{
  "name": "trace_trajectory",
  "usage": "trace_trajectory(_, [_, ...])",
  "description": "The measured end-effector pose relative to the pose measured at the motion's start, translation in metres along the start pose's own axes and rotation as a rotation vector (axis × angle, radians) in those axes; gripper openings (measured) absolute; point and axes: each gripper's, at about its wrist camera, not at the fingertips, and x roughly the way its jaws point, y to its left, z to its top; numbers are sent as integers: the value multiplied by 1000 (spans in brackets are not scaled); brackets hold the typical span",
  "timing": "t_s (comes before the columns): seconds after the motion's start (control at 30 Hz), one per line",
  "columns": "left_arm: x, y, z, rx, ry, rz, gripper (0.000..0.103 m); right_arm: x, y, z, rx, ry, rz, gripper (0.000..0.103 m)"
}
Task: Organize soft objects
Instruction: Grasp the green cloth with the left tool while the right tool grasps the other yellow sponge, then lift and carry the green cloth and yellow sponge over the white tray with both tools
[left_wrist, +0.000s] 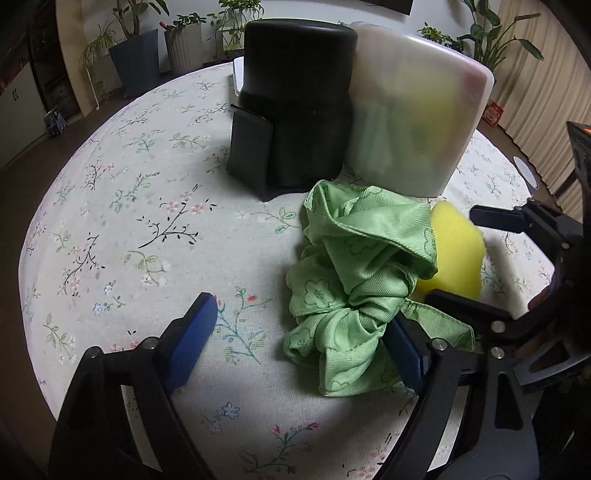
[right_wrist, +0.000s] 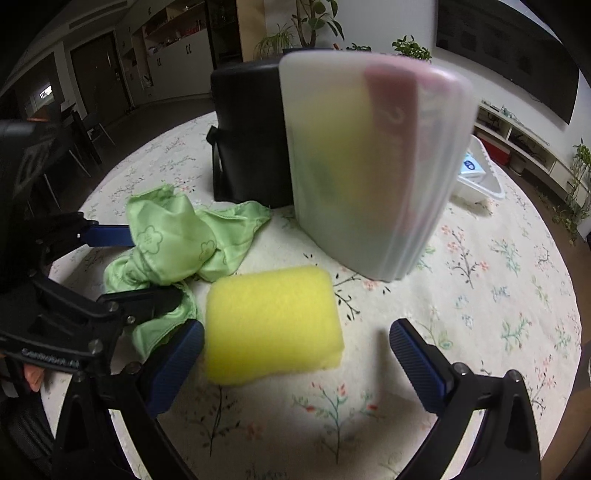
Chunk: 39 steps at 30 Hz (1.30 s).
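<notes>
We see a round surface (left_wrist: 110, 206) with a flowery cloth on it. A crumpled green cloth (left_wrist: 354, 291) lies near the middle, and a yellow sponge (right_wrist: 273, 325) lies flat just beside it, on its right in the left wrist view. Behind them stand a black pot (left_wrist: 291, 110) and a cloudy white box (left_wrist: 413, 122), side by side and touching. The green cloth reaches right up to the foot of both. We can see yellow, green and pink shapes through the box wall, but it is too foggy to tell what they are. Our left gripper (left_wrist: 299, 343) is wide, and the near edge of the green cloth lies between its blue pads. The right pad looks as if it touches the cloth; the left pad is well apart from it, over bare surface. Our right gripper (right_wrist: 295, 362) is wide too, with the sponge between its pads. The left pad sits just beside the sponge, and the right pad has a clear gap. The two grippers are very near each other over the cloth. There is lots of open room on the left side of the surface, out to its round edge. A white tray (right_wrist: 480, 177) sits far off behind the box.
</notes>
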Motion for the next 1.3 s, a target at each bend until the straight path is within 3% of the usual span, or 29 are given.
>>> trace_trajectory(0.2, [2, 1, 4, 10, -10, 6, 82, 6, -4, 0, 17, 12, 0, 97])
trace_trajectory(0.3, [1, 1, 4, 14, -24, -8, 70, 7, -1, 1, -3, 8, -6, 91])
trace_trajectory(0.43, [-1, 0, 7, 25, -37, -28, 38, 4, 2, 0, -34, -5, 12, 75])
trace_trajectory(0.47, [-1, -1, 8, 28, -36, -29, 37, 3, 3, 0, -39, -8, 18, 68])
trace_trajectory(0.67, [-2, 0, 8, 27, -35, -63, 25, -5, -3, -2, -19, -12, 29, 63])
trace_trajectory(0.93, [-10, -3, 4, 32, -52, -78, 20, -20, -6, -12, 17, -13, 18, 61])
trace_trajectory(1.1, [-39, -3, 3, 49, -95, -83, 20, -43, -2, -15, 21, -34, 9, 61])
trace_trajectory(1.3, [-87, 15, 6, 57, -153, -64, 20, -89, -27, -19, 59, -74, -32, 61])
